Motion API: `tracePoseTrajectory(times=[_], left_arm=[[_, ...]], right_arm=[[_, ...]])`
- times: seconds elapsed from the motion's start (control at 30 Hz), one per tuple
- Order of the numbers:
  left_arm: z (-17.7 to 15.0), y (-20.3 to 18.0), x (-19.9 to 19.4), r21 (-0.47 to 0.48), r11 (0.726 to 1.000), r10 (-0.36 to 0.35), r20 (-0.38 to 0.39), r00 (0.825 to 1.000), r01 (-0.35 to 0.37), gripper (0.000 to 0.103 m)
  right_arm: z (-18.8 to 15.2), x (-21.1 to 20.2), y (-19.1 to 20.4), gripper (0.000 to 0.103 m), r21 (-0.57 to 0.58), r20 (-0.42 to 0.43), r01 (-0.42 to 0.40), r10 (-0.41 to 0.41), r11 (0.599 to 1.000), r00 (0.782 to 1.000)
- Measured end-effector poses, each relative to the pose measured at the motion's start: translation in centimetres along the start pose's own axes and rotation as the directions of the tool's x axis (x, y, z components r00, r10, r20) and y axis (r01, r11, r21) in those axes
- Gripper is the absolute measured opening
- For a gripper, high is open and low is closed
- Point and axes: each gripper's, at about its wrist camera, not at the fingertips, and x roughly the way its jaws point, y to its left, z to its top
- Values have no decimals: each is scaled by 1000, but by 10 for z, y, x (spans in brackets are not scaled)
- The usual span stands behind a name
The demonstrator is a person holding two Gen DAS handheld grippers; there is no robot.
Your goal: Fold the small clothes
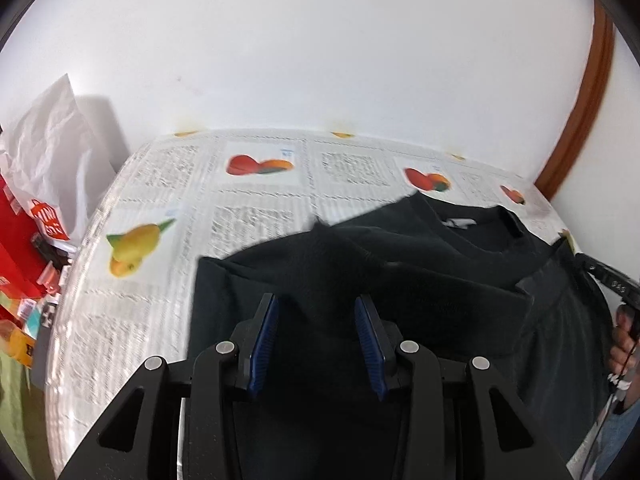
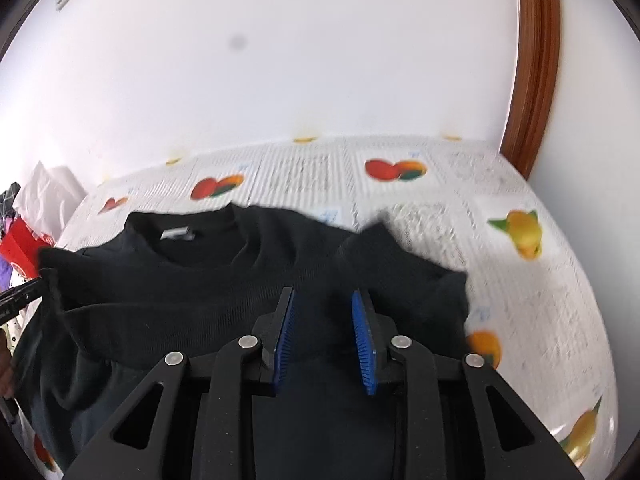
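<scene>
Both the left gripper point(image 1: 316, 304) and right gripper point(image 2: 323, 300) hover released, seemingly clear of the black sweatshirt point(image 2: 224, 276) on the fruit-print tablecloth point(image 2: 520, 288).

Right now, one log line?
black shirt: on table, sleeves folded in | left gripper: open, empty | right gripper: open, empty

shirt point(image 2: 200, 280) lies on tablecloth point(image 2: 500, 300), collar toward the wall | wall point(image 2: 280, 60) behind the table | left gripper point(image 1: 316, 308) over shirt's left part | right gripper point(image 2: 323, 300) over shirt's right part | bag point(image 1: 52, 152) off table's left edge | door frame point(image 2: 532, 60) at far right corner
</scene>
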Motion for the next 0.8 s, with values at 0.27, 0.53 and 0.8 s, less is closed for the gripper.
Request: tracePoseTrajectory(times=[0.27,0.53,0.8], left_arm=[[2,9,20,60,998,-2,-43,999,4,38],[5,-5,48,109,994,17,-88,996,-7,27],[5,27,11,-12,1000,27,50,998,-27,9]], right_arm=[[-4,25,-37,52,-19,-78,62,-64,998,995],[-7,47,-28,42,-63,-107,51,-57,997,993],[0,-4,-46,11,8,101,-72,70,997,992]])
